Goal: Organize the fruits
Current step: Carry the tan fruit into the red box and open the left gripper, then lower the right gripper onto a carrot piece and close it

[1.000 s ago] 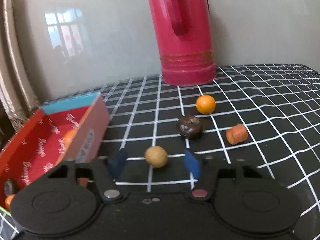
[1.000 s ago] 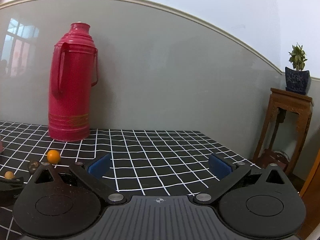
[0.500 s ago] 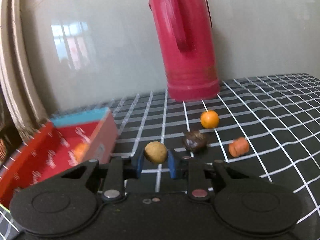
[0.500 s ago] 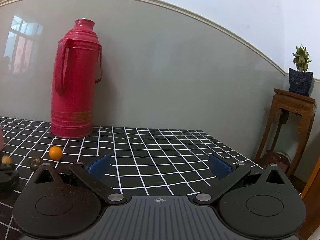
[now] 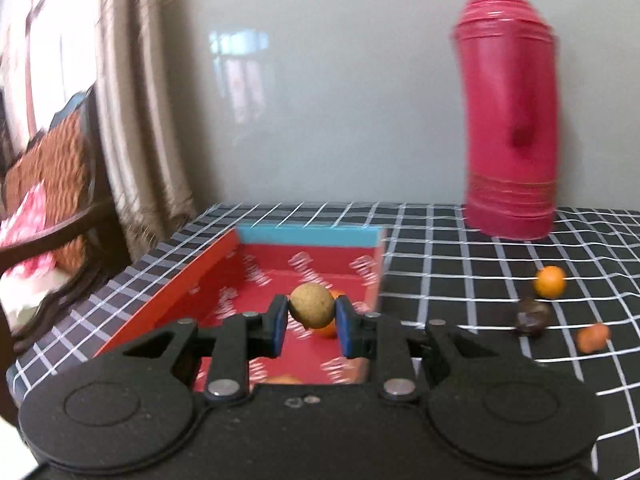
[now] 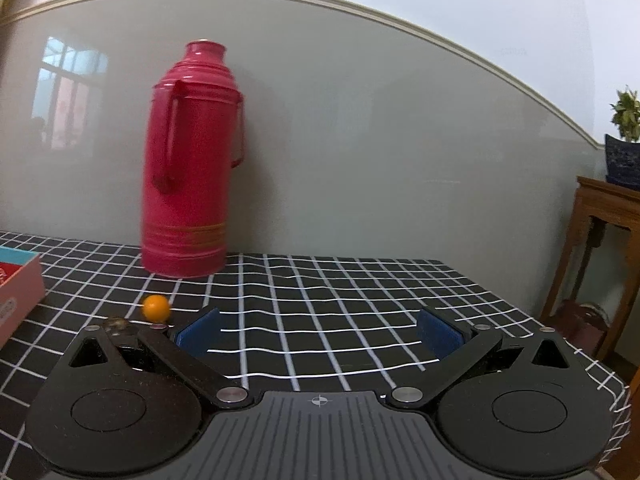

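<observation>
- Tan and round, the small fruit (image 5: 311, 311) is sitting clamped between the blue pads of my left gripper (image 5: 311, 326), whose jaws are pressing on it from both sides.
- I am holding that fruit in the air over the open red box (image 5: 224, 264), inside its walls as the left wrist view shows it.
- An orange fruit (image 5: 330, 330) is lying on the box floor just behind the held one, and another orange piece (image 5: 282, 379) is peeking out near my jaws at the box's near end.
- Right of the box, three more fruits are resting on the black checked surface (image 5: 460, 280): a round orange one (image 5: 551, 281), a dark brown one (image 5: 532, 316) and a small orange-red one (image 5: 593, 337), close together.
- A tall red thermos (image 5: 512, 128) is standing upright behind them against the grey wall.
- My right gripper (image 6: 318, 334) is hanging over the same surface with its jaws standing wide apart and nothing between them.
- In the right wrist view, the round orange fruit is lying just left of those jaws, near the thermos base.
- A potted plant (image 6: 624, 140) is standing on a wooden stand (image 6: 600, 240) at the far right.
</observation>
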The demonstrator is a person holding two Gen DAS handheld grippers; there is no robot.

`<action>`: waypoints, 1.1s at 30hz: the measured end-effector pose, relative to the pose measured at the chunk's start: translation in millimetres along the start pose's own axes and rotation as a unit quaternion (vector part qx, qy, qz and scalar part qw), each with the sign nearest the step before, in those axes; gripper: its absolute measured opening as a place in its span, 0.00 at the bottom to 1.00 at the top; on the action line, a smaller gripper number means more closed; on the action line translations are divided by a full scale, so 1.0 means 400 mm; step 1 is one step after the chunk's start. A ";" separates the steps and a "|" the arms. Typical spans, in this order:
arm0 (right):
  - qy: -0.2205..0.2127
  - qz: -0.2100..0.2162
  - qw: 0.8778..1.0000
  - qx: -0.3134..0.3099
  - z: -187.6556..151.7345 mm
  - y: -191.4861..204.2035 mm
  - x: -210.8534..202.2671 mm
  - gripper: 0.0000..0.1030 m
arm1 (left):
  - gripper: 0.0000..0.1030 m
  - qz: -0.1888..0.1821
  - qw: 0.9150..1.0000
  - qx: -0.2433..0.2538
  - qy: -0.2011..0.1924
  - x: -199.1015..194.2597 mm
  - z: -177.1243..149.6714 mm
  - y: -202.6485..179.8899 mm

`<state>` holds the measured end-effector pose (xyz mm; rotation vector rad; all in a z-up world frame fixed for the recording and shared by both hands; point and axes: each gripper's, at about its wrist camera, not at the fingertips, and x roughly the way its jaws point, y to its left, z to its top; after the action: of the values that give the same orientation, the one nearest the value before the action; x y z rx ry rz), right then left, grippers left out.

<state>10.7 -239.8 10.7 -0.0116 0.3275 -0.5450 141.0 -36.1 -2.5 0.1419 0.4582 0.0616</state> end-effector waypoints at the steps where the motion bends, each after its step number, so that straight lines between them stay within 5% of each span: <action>1: 0.001 0.005 1.000 -0.001 -0.001 0.007 0.000 1.00 | 0.15 0.003 1.000 -0.007 0.010 0.006 0.001 0.016; 7: 0.019 0.037 0.999 0.006 -0.001 0.043 0.011 1.00 | 0.16 0.014 0.996 -0.047 0.070 0.041 0.002 0.110; 13: 0.062 0.086 0.994 0.013 -0.007 0.080 0.053 1.00 | 0.29 0.010 0.993 -0.070 0.098 0.043 -0.004 0.173; 22: 0.121 0.145 0.981 0.046 -0.021 0.126 0.119 1.00 | 0.50 0.005 0.994 -0.086 0.073 0.009 0.003 0.278; 26: 0.144 0.152 0.976 0.057 -0.024 0.139 0.155 1.00 | 0.72 0.041 0.996 -0.073 0.043 -0.020 0.000 0.311; 33: 0.143 0.149 0.977 0.043 -0.020 0.170 0.196 1.00 | 0.76 0.058 0.994 -0.087 0.033 -0.032 -0.006 0.386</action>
<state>105.9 -221.0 -27.2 0.1998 0.5759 -0.2611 124.2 115.7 24.3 -0.0044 0.5071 0.2197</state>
